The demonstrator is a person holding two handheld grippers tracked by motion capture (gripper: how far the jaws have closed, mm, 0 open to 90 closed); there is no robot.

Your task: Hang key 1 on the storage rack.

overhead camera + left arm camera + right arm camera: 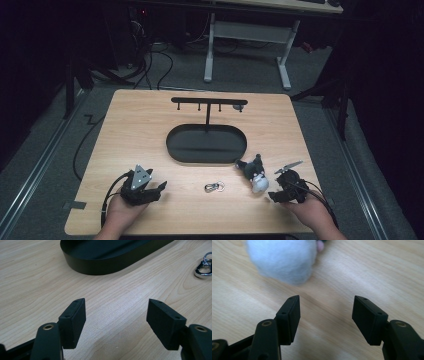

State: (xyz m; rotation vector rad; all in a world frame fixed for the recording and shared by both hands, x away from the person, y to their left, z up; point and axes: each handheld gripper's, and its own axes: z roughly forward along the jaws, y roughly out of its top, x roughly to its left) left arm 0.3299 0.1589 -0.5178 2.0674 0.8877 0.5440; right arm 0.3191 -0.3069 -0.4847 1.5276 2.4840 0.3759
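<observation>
The small plush keychain toy (255, 174), with a dark body and a fluffy white pompom end, lies on its side on the light wooden table (150, 130), near the table's right front quarter. In the high view its dark part points toward 11 o'clock and the white ball toward 5 o'clock; a small pink spot shows beside the white fluff in the right gripper view, where the toy (283, 258) appears blurred.

The right gripper (280, 192), black and held in the person's right hand (312, 210), sits just beside the toy, which lies at about 10 o'clock from it, apart from both jaws. Its jaws stand spread with only bare wood between them. In the right gripper view (325, 312) the white ball lies at 11 o'clock, beyond the jaw tips and not touching them.

The left gripper (156, 190), black with a grey three-cornered plate, rests near the table's left front, jaws likewise spread over bare wood (116, 315).

A small silver metal clasp (214, 187) lies between the two grippers. A black oval tray (206, 144) with an upright T-shaped hanger post (208, 107) stands at the toy's 10 o'clock, close to its dark end.
</observation>
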